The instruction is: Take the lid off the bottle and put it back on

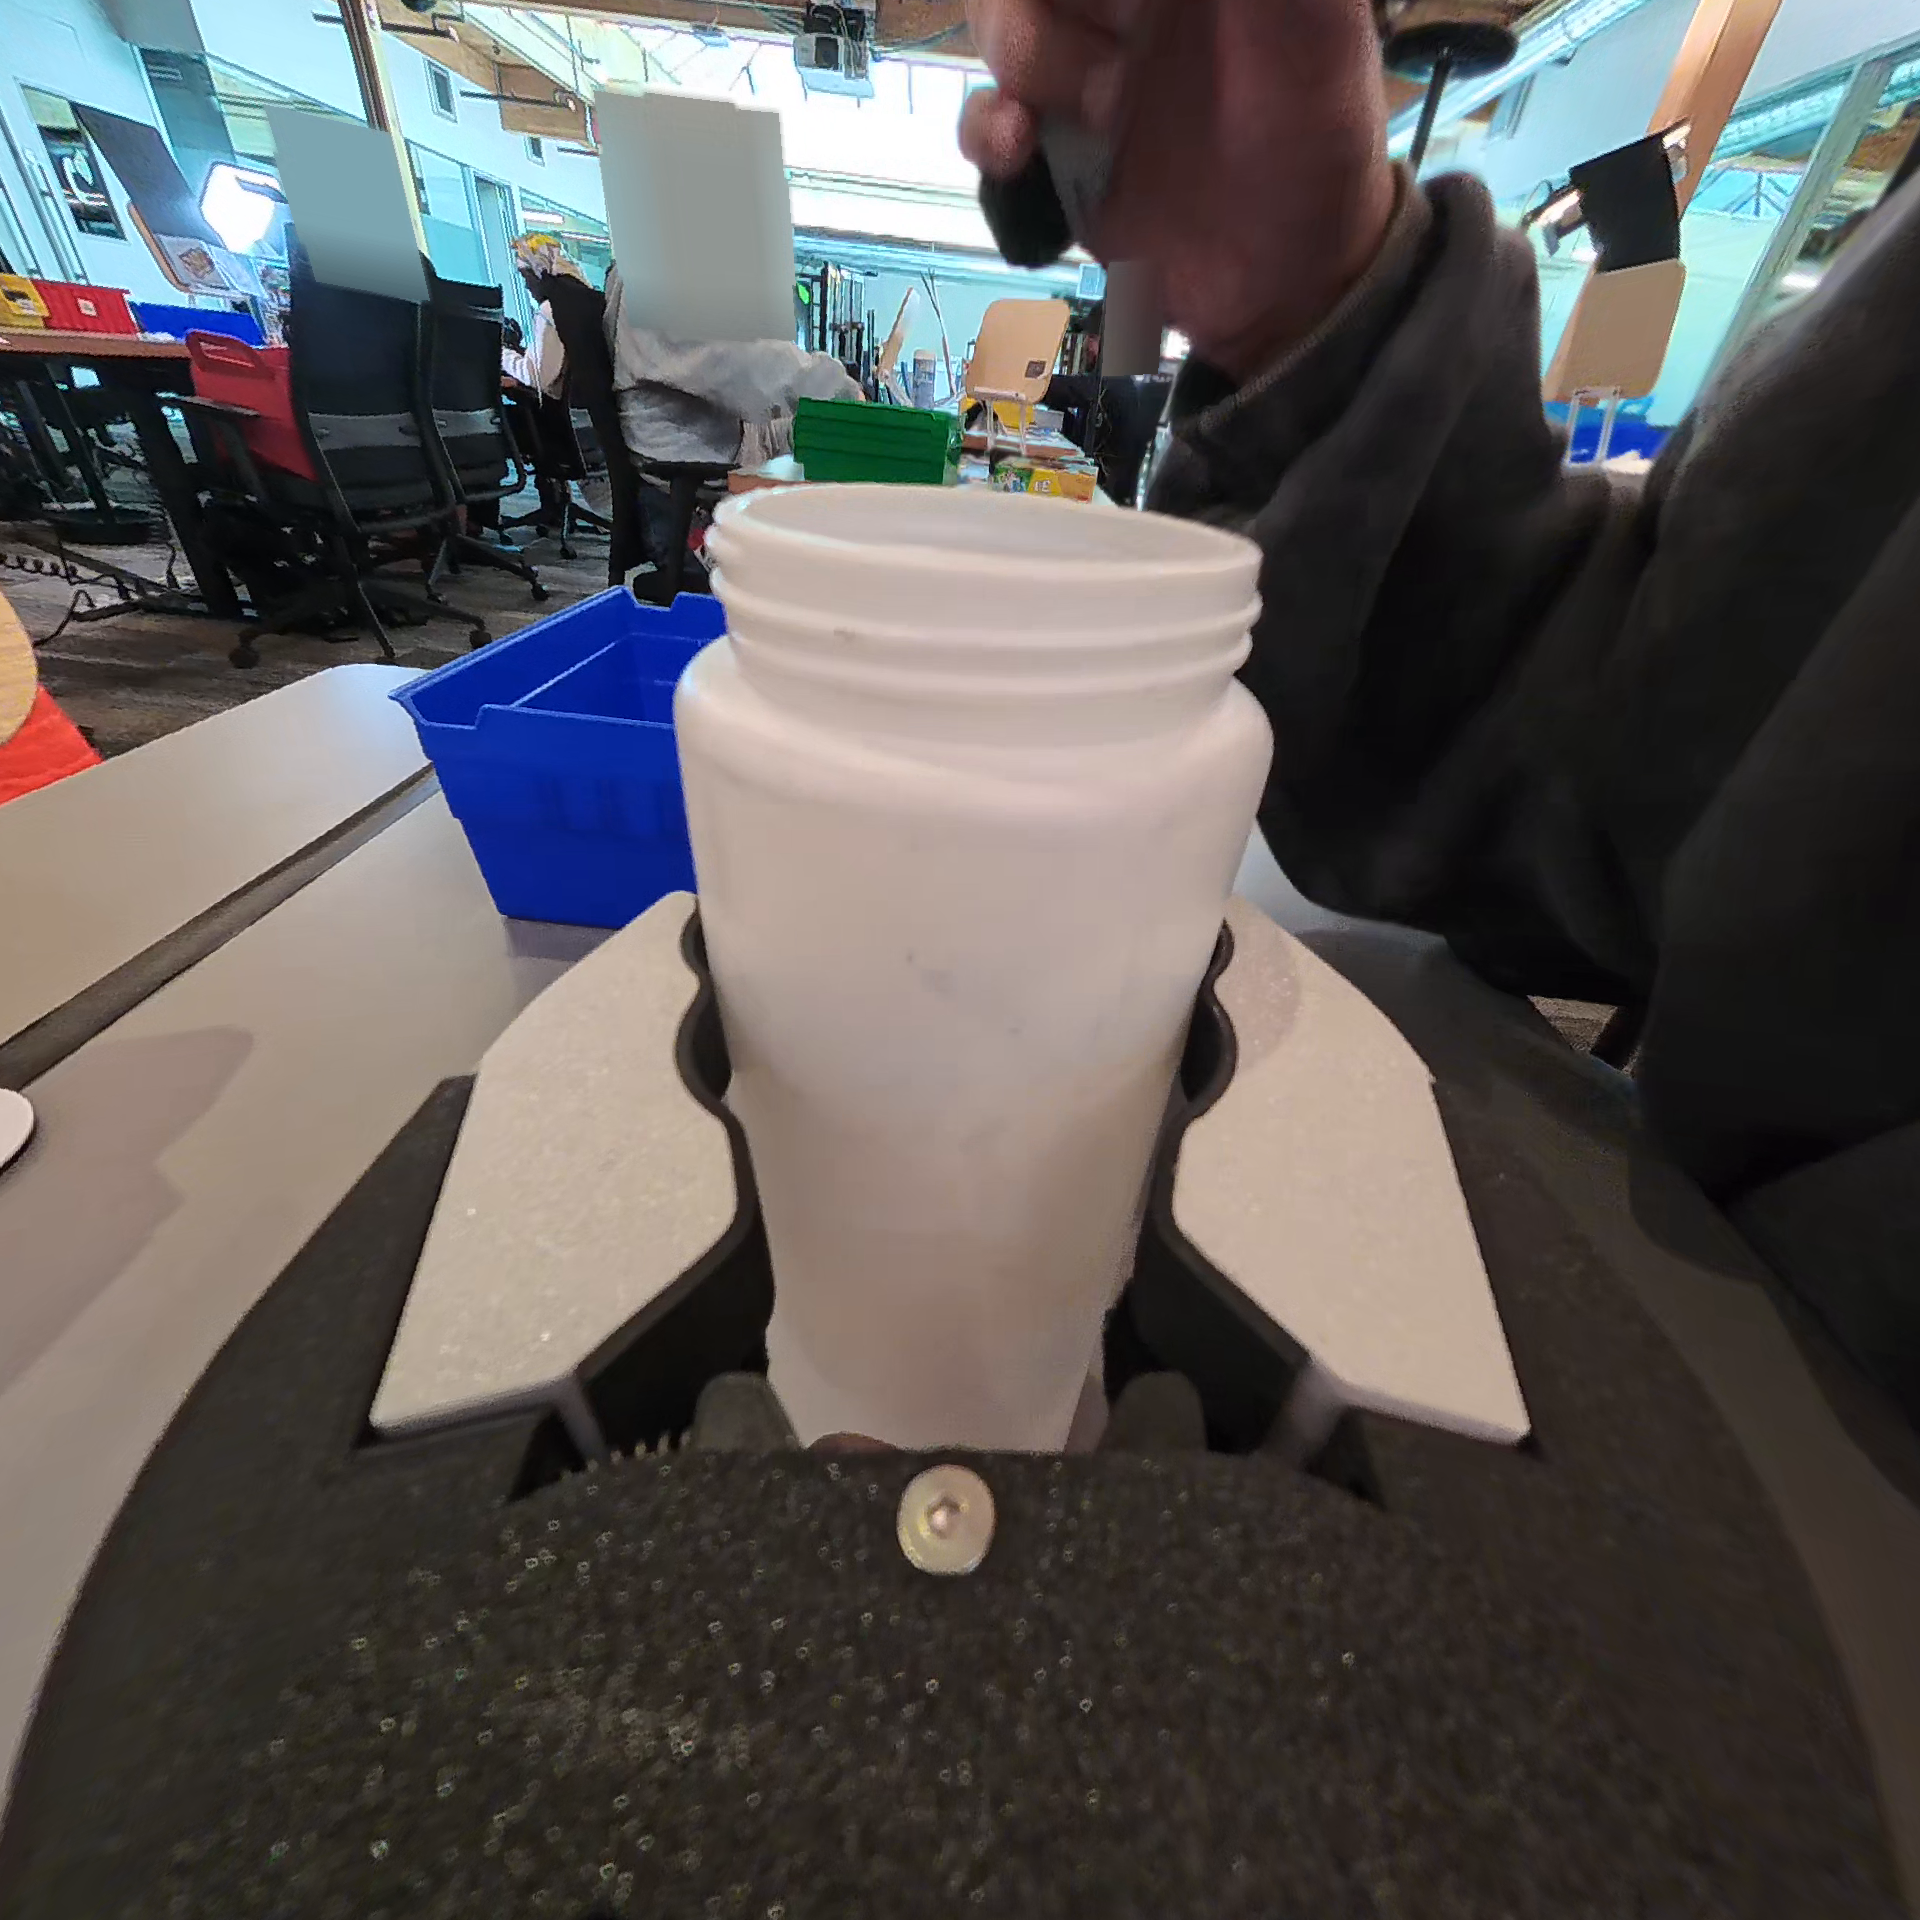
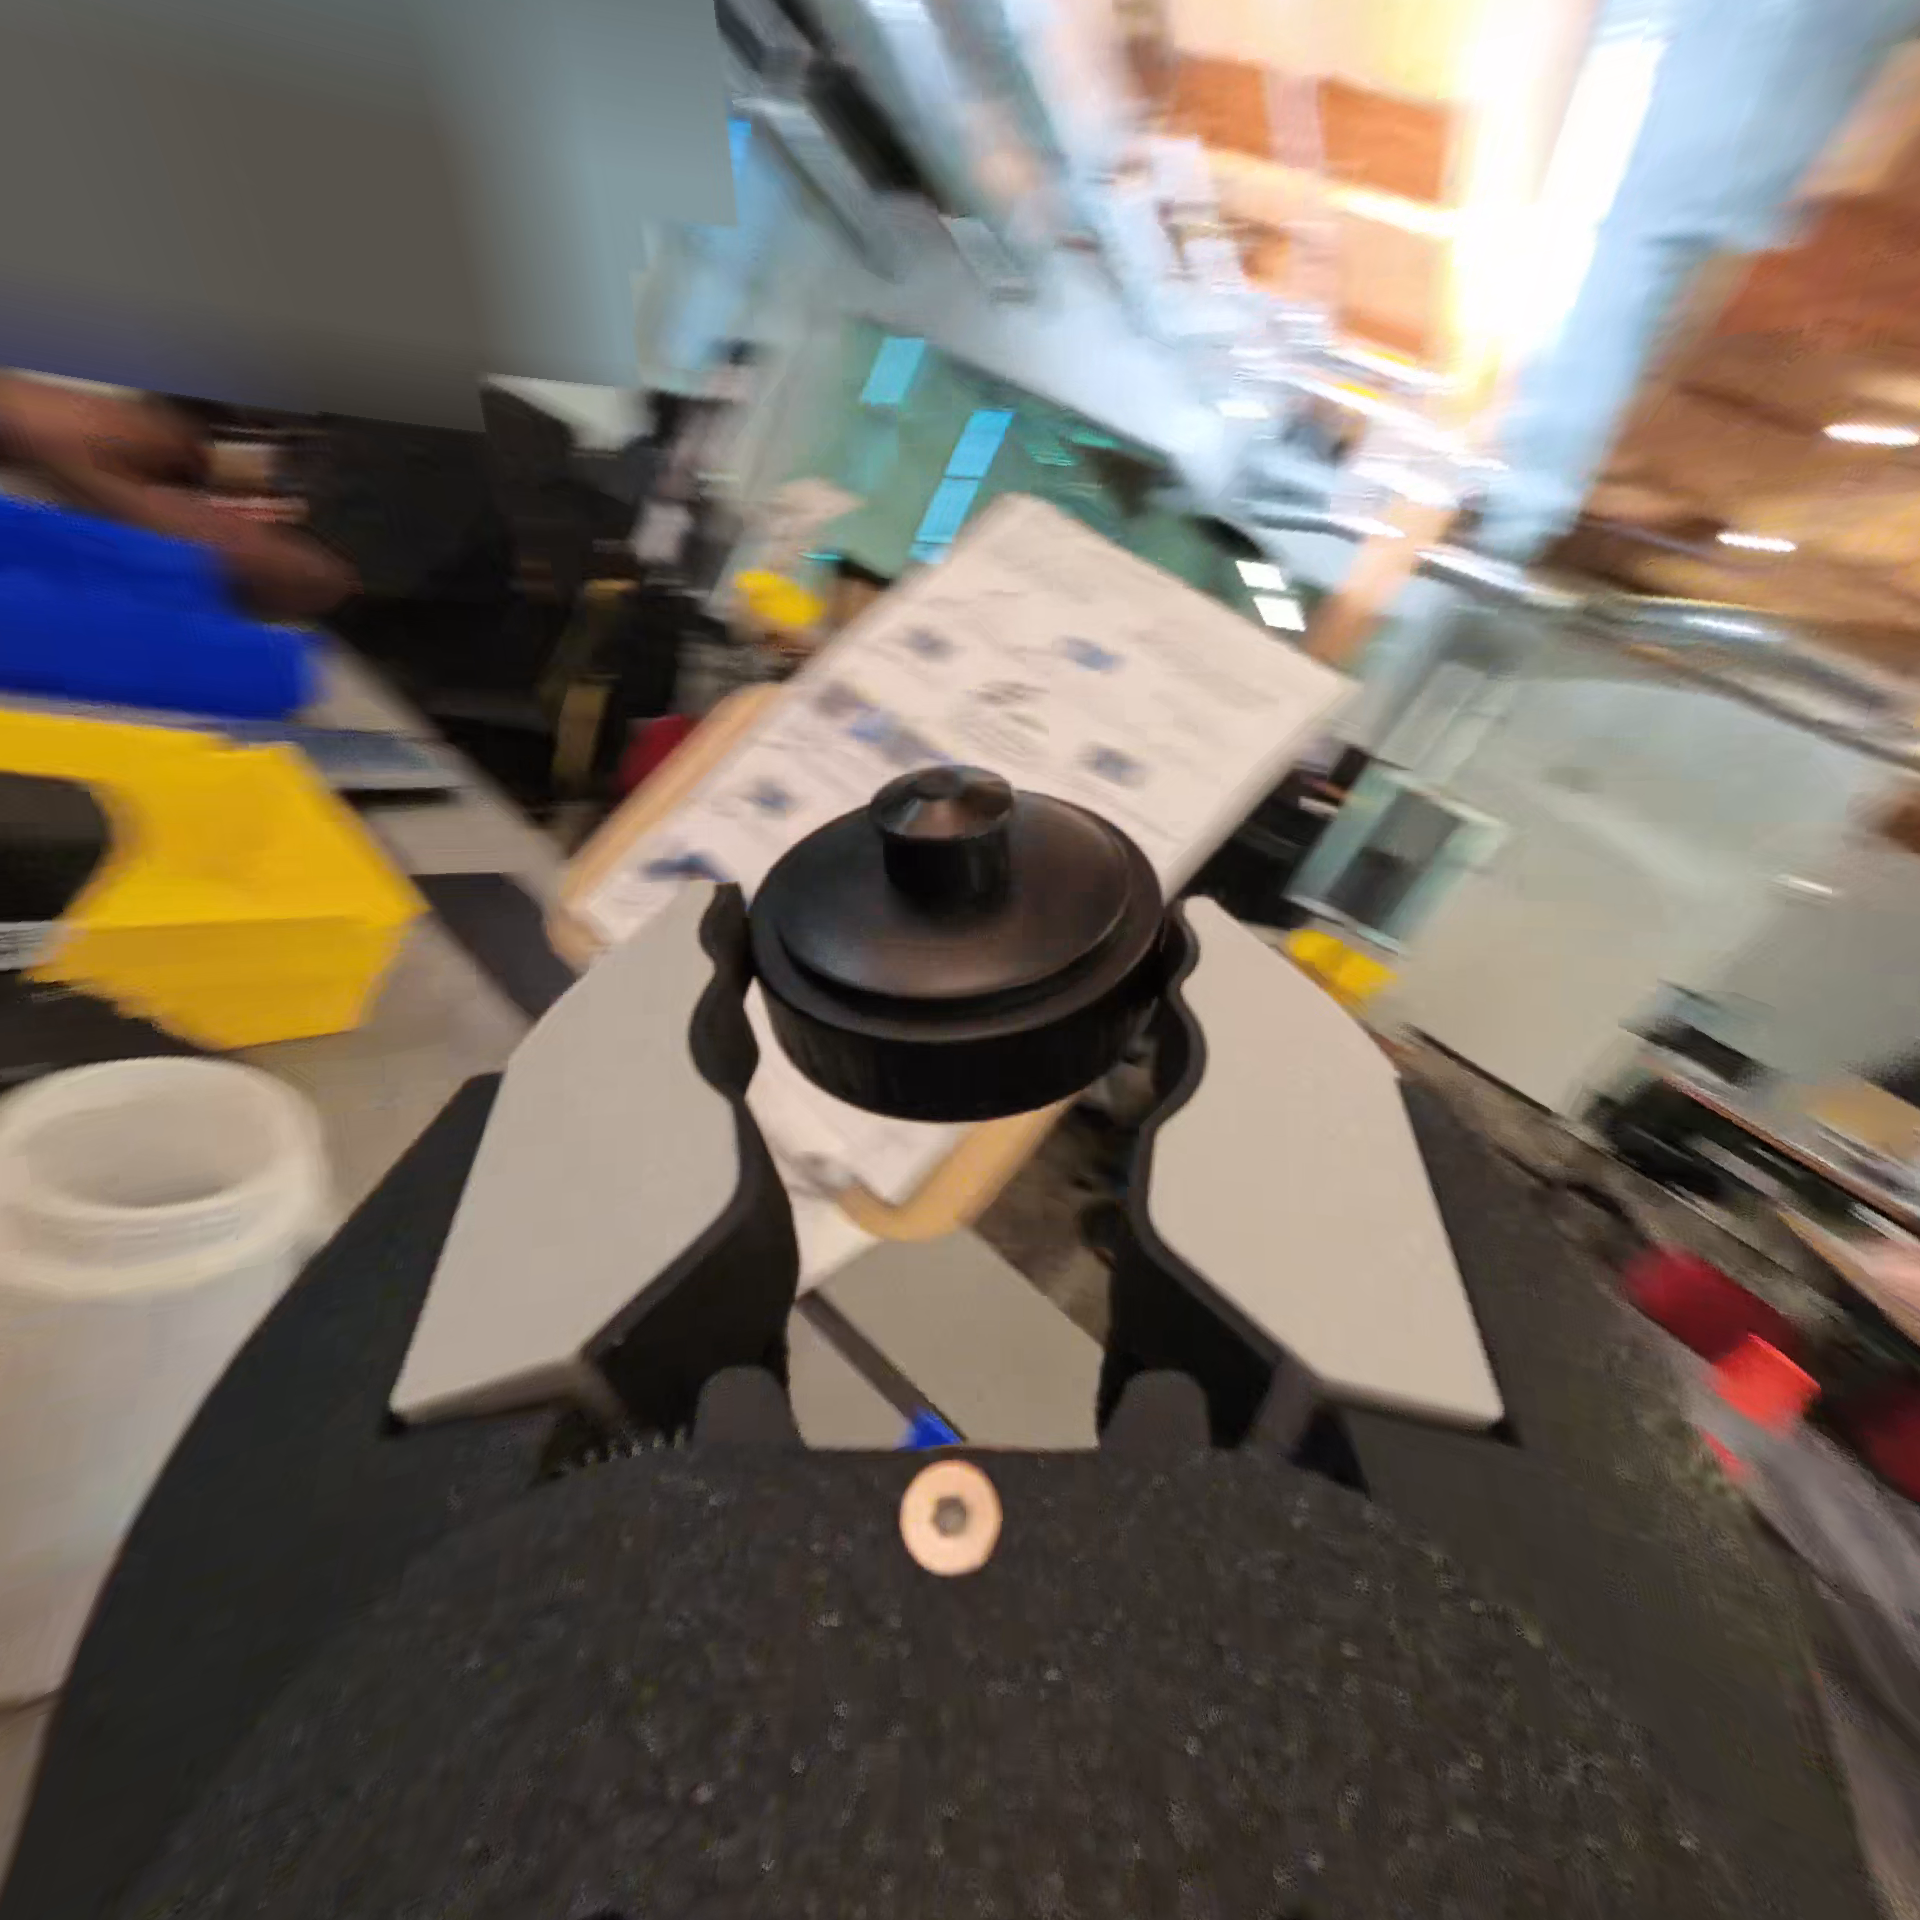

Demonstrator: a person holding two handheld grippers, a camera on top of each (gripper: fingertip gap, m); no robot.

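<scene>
Left gripper (image 1: 961, 997) clamps the white bottle (image 1: 971, 883) upright over the grey table (image 1: 260, 935), its threaded mouth bare: the lid is off. A blue bin (image 1: 561, 769) sits just behind; a person's hand (image 1: 1174, 135) hangs above the mouth.

Right gripper (image 2: 951, 977) pinches the black lid (image 2: 951, 956) in mid-air, well apart from the bottle (image 2: 145, 1236) at lower left. Refitting remains. A yellow bin (image 2: 239, 894) lies beyond; the background is motion-blurred.
</scene>
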